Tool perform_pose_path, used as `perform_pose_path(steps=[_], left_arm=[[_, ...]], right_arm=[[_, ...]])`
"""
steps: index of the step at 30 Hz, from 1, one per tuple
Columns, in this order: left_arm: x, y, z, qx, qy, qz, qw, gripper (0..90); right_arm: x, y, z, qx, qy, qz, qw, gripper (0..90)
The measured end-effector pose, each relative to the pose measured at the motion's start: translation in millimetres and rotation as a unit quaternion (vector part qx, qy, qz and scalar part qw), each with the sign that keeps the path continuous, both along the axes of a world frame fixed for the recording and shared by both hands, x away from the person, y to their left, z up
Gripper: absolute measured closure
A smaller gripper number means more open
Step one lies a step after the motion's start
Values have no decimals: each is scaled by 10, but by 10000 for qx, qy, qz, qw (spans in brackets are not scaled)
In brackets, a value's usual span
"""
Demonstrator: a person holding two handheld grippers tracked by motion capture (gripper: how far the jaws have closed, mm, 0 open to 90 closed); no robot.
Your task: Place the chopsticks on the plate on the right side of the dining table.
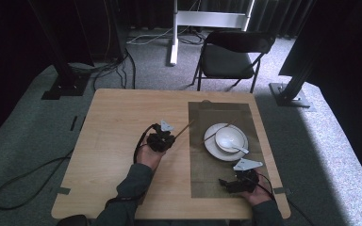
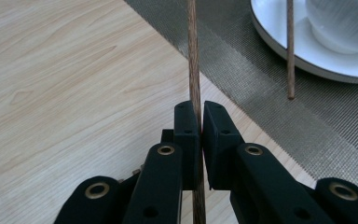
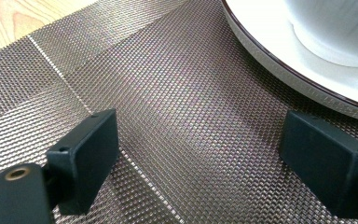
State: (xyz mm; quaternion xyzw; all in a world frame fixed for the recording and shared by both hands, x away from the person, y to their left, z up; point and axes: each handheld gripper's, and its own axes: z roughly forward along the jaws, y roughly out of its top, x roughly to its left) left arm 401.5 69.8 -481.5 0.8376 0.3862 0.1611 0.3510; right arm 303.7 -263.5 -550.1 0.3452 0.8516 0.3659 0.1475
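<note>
My left gripper (image 1: pixel 171 136) is over the bare wood just left of the woven placemat (image 1: pixel 207 174). In the left gripper view its jaws (image 2: pixel 200 109) are shut on a brown chopstick (image 2: pixel 193 60), which runs straight ahead toward the mat; the same chopstick (image 1: pixel 185 128) shows from above. A second chopstick (image 2: pixel 290 46) leans on the rim of the white plate (image 2: pixel 279 44), its tip on the mat. The plate carries a white bowl (image 1: pixel 230 136) with a spoon (image 1: pixel 239 149). My right gripper (image 3: pixel 200 140) rests open over the mat, nothing between its pads, the plate (image 3: pixel 279 60) just ahead.
The wooden table (image 1: pixel 118 141) has bare room to the left of the mat. A black folding chair (image 1: pixel 231 56) stands beyond the far edge. Cables (image 1: pixel 23 183) trail over the carpet at the left, and dark stand feet (image 1: pixel 63 87) flank the table.
</note>
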Motion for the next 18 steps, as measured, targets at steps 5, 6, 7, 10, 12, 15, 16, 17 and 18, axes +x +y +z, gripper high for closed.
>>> perform_pose_path(steps=[5,6,7,10,12,15,16,17,18], left_arm=[[2,-69,0,-10,-16,-77,10000,850],[2,-87,-1,-34,-25,-79,10000,850],[3,-96,0,-28,-29,-96,9999,850],[7,-135,3,-11,-37,-160,9999,850],[12,-155,4,-20,-37,-178,9998,850],[24,-165,14,-150,8,-210,9997,850],[29,-172,17,-164,0,-211,9996,850],[34,-174,19,-166,6,-223,9996,850],[40,-178,20,-168,10,-233,9996,850]], right_arm=[[0,0,0,-2,1,1,10000,113],[0,0,0,0,-1,1,10000,113],[0,0,0,-1,0,1,10000,113],[0,0,0,0,-1,1,10000,113],[0,0,0,1,0,2,10000,114],[1,0,0,0,-2,3,10000,113],[1,-1,0,-1,-2,3,10000,113],[1,0,0,0,-1,2,10000,113],[1,0,0,0,-1,2,10000,113]])
